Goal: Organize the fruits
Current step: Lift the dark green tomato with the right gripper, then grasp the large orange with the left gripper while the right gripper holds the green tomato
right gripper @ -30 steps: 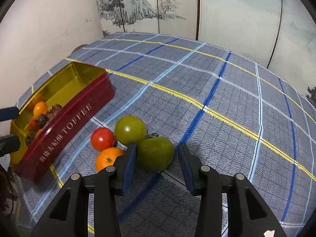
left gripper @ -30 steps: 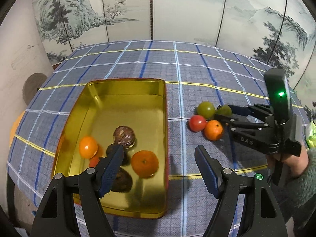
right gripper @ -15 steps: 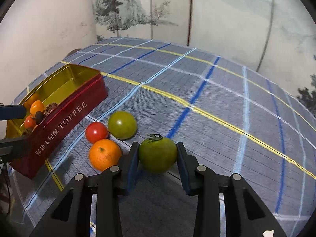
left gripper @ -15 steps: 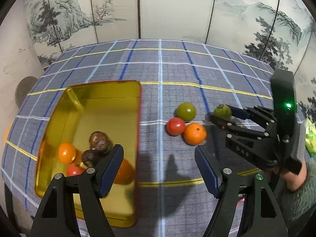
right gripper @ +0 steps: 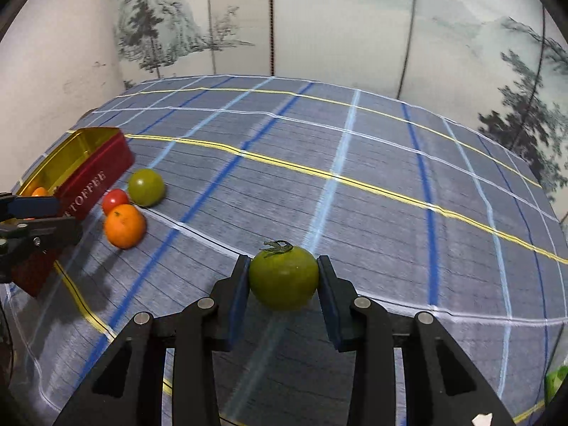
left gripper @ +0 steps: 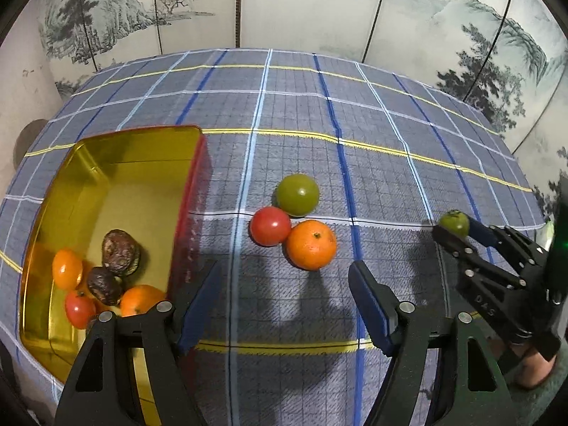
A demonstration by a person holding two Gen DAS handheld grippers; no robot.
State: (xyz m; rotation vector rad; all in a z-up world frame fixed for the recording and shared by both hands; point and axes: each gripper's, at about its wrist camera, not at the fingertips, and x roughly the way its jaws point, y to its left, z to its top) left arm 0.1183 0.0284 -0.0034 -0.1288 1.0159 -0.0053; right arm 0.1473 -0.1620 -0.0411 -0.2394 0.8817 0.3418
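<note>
- Pinching a green tomato (right gripper: 283,278) between both pads of the right gripper (right gripper: 283,284), pads on opposite sides at its widest girth, stem calyx up at 12 o'clock; lifted clear of the plaid tablecloth (right gripper: 355,163) by the look of it, though contact underneath hard to rule out
- Judged light, smooth and slightly slippery, firm while unripe but thin-skinned: moderate squeeze only, across the equator, never on the stem
- Seen from the left wrist view as a small green tomato (left gripper: 453,223) at 3 o'clock, well apart from the other fruit
- Hanging released and empty, left gripper (left gripper: 284,301), jaws spread wide above the cloth near the tin's red wall
- Sitting on the cloth in a touching cluster: second green tomato (left gripper: 297,194), red tomato (left gripper: 269,226), orange (left gripper: 311,245)
- Lying at 9 o'clock, gold toffee tin (left gripper: 106,163), already holding oranges, a red tomato and two dark wrinkled fruits; likely drop-off, soft release low to avoid bruising
</note>
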